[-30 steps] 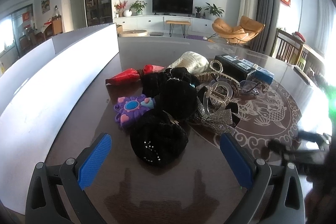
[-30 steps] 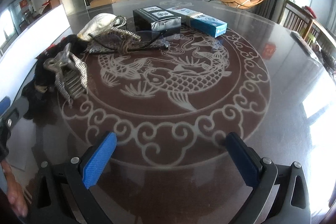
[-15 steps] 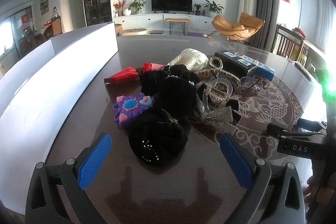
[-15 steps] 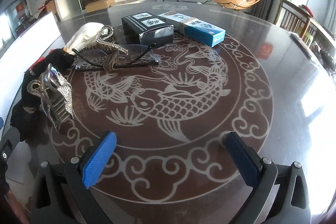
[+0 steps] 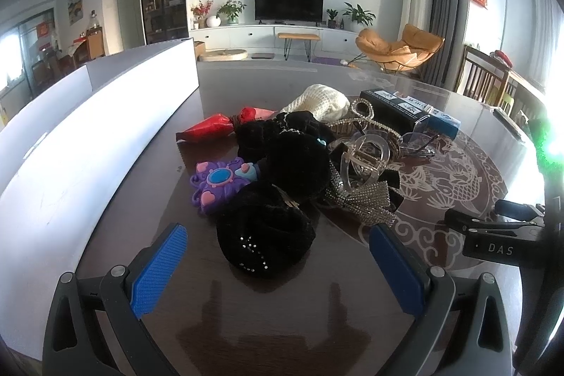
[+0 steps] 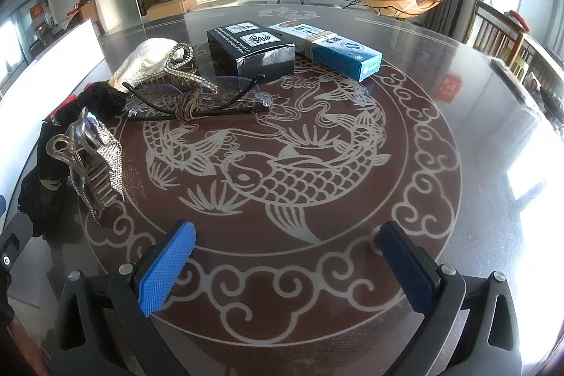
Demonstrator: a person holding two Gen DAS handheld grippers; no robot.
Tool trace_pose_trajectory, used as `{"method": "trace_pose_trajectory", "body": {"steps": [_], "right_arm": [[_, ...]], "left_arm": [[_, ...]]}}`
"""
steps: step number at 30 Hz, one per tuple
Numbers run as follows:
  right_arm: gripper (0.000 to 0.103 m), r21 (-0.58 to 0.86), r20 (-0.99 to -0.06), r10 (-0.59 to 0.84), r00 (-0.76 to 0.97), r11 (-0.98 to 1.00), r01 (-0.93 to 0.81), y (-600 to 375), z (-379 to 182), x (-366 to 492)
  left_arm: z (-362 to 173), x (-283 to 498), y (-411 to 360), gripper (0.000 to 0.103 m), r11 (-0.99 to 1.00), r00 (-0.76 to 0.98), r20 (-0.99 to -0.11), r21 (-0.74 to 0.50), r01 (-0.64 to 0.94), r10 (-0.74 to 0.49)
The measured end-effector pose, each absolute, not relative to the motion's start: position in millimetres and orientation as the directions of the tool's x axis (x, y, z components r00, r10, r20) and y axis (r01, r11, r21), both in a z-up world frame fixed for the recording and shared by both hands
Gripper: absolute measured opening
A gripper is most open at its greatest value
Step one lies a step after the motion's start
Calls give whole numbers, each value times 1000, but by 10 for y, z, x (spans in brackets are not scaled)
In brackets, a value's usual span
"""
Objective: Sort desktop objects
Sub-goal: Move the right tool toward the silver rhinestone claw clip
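Note:
A heap of small things lies on the dark round table. In the left wrist view I see black fuzzy scrunchies, a purple toy, a red packet, a clear hair claw, a rhinestone bow and a cream knit piece. My left gripper is open, just short of the nearest scrunchie. My right gripper is open over the fish pattern. Glasses, a black box and a blue box lie beyond it.
A long white box runs along the table's left side. The right gripper's body shows at the right of the left wrist view. Chairs stand past the table's far right edge.
My right gripper has moved forward and slightly left over the fish pattern, towards the glasses and boxes. My left gripper has barely moved.

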State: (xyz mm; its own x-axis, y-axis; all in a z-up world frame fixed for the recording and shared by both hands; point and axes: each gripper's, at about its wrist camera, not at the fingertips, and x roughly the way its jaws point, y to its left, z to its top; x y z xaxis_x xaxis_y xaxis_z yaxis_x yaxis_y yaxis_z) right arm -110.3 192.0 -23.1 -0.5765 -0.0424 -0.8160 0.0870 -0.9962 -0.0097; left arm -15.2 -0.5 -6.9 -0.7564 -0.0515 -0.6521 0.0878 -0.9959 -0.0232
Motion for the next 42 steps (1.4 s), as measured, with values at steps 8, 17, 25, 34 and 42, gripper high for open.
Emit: {"method": "trace_pose_trajectory", "body": {"steps": [8, 17, 25, 34, 42], "right_arm": [[103, -10, -816, -42, -577, -996, 87, 1917, -234, -1102], [103, -10, -816, -42, -577, -996, 87, 1916, -235, -1102], [103, -10, -816, -42, -577, -996, 87, 1915, -235, -1102], [103, -10, -816, -42, -577, -996, 87, 1915, -235, -1102], [103, -10, -816, -42, -577, -996, 87, 1915, -236, -1103]], "left_arm": [[-67, -159, 13, 103, -995, -751, -657, -10, 95, -65], [-73, -156, -14, 103, -995, -751, -658, -14, 95, -63], [-69, -154, -12, 103, -994, -748, -660, -16, 106, -69], [-62, -152, -5, 103, -994, -748, -660, -10, 105, -72], [-67, -169, 10, 103, -995, -744, -664, -5, 98, -70]]}}
